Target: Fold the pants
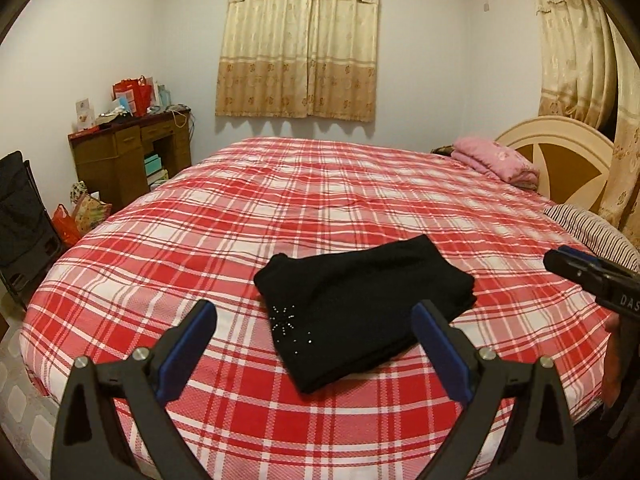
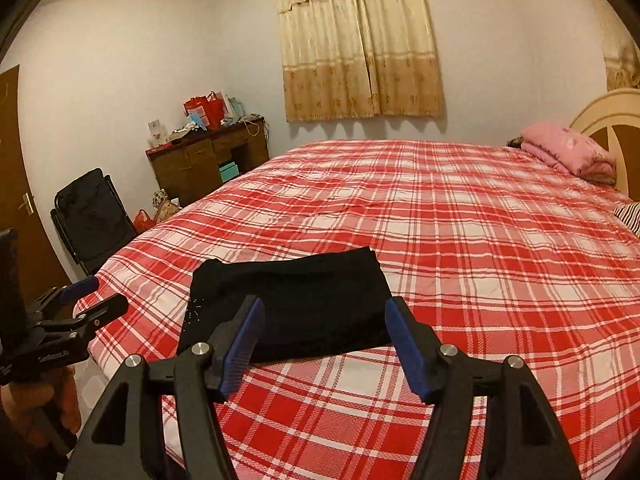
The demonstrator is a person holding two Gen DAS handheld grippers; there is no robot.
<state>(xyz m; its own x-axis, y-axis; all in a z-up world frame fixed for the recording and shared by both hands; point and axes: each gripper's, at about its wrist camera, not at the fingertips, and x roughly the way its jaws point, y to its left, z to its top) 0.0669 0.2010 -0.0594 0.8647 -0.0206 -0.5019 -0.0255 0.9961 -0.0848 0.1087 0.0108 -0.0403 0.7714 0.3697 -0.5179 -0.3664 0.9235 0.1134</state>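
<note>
Both claws stand clear of the work: the left gripper [image 1: 316, 332] has its jaws spread wide with nothing between the blue pads [image 1: 440, 356], and the right gripper [image 2: 326, 338] has its jaws parted at a moderate width, likewise empty. Neither pad set touches cloth; each tool sits above and short of the garment, pointing down toward it at a slant, a posture consistent with a release and pull-back once the last fold is laid

Location of the workpiece: the pants [image 1: 360, 304] lie on the bed [image 1: 320, 184], near its front edge, folded into a compact, roughly rectangular stack with layered edges showing along the right side. Judged from this shape, the fold is complete or nearly so

Materials and form:
- Pants: black, matte, soft fabric; a small burst of shiny studs [image 1: 289, 322] marks the near-left corner
- Bed cover: red-and-white plaid with a fine woven texture, lying mostly flat with shallow wrinkles, giving a broad flat surface for folding
- Gripper bodies: rigid black plastic with metal pivot pins; pads are ribbed blue strips

A folded pink blanket [image 1: 496, 160] rests well apart, by the curved headboard [image 1: 560, 148]
</note>
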